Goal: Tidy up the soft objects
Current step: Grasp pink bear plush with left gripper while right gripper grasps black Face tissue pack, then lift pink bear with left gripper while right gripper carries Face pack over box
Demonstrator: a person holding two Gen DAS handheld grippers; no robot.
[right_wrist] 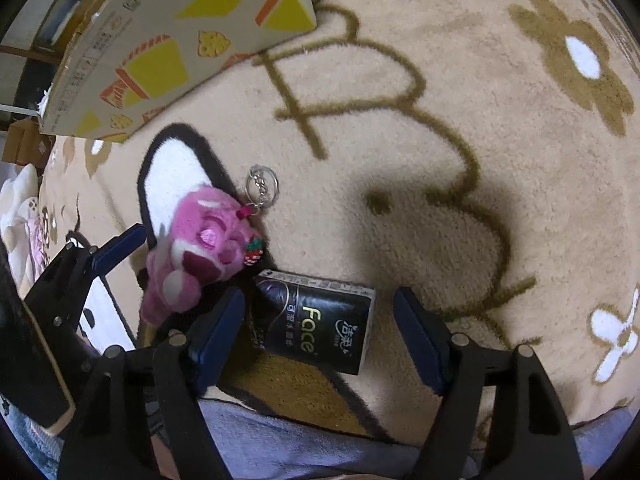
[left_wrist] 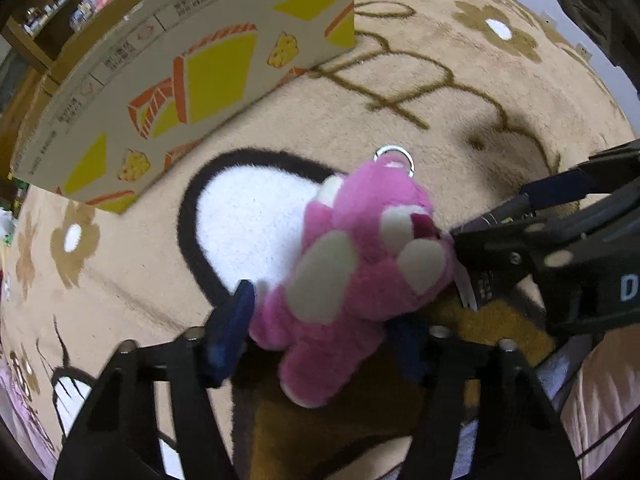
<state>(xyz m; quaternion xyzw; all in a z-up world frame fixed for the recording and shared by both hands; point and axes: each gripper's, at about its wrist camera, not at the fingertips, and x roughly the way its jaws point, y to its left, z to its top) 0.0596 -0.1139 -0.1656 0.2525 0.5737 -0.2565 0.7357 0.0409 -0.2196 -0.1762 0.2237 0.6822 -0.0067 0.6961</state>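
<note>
A pink plush bear (left_wrist: pixel 352 264) with a metal keyring (left_wrist: pixel 394 156) lies on the beige rug (left_wrist: pixel 440 100). My left gripper (left_wrist: pixel 320 308) points down over it, its blue pads pressed on the bear's lower body; the right pad is mostly hidden under the plush. In the right wrist view the bear (right_wrist: pixel 192 256) lies left of a black tissue pack (right_wrist: pixel 316 320) marked "Face". My right gripper (right_wrist: pixel 319 296) straddles the pack, open, with a gap showing at the right pad (right_wrist: pixel 420 336). The right gripper (left_wrist: pixel 496 216) also shows beside the bear's head.
A printed cardboard box (left_wrist: pixel 180 60) stands on the rug behind the bear, also in the right wrist view (right_wrist: pixel 160 40). Shelves with clutter (left_wrist: pixel 60 8) are at the far left. A person's grey-blue clothing (right_wrist: pixel 300 440) fills the near edge. A pale plush heap (right_wrist: pixel 16 200) lies at the left.
</note>
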